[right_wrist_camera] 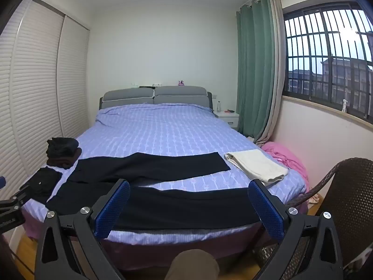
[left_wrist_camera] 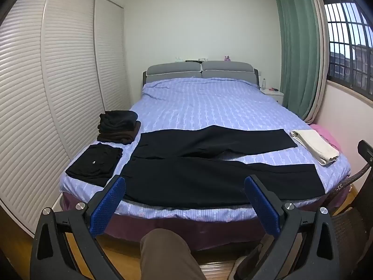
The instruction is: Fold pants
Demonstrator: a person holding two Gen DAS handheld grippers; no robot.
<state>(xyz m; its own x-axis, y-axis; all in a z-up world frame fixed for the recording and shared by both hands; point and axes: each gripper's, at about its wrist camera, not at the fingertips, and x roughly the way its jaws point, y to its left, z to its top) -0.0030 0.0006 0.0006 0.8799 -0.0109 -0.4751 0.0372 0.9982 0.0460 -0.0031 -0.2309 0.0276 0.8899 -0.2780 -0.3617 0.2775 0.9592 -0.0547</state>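
On patterned bedspread (left_wrist_camera: 198, 107), flat black pants (left_wrist_camera: 209, 170)

A pair of black pants (left_wrist_camera: 209, 175) lies spread flat across the foot of a bed (left_wrist_camera: 205, 102) covered in a lilac patterned sheet. The waist is at the left, and the two legs stretch to the right, parted in a narrow V that shows a strip of sheet between them. The nearer leg runs along the bed's front edge; the farther leg angles slightly away. The fabric looks smooth and unfolded.
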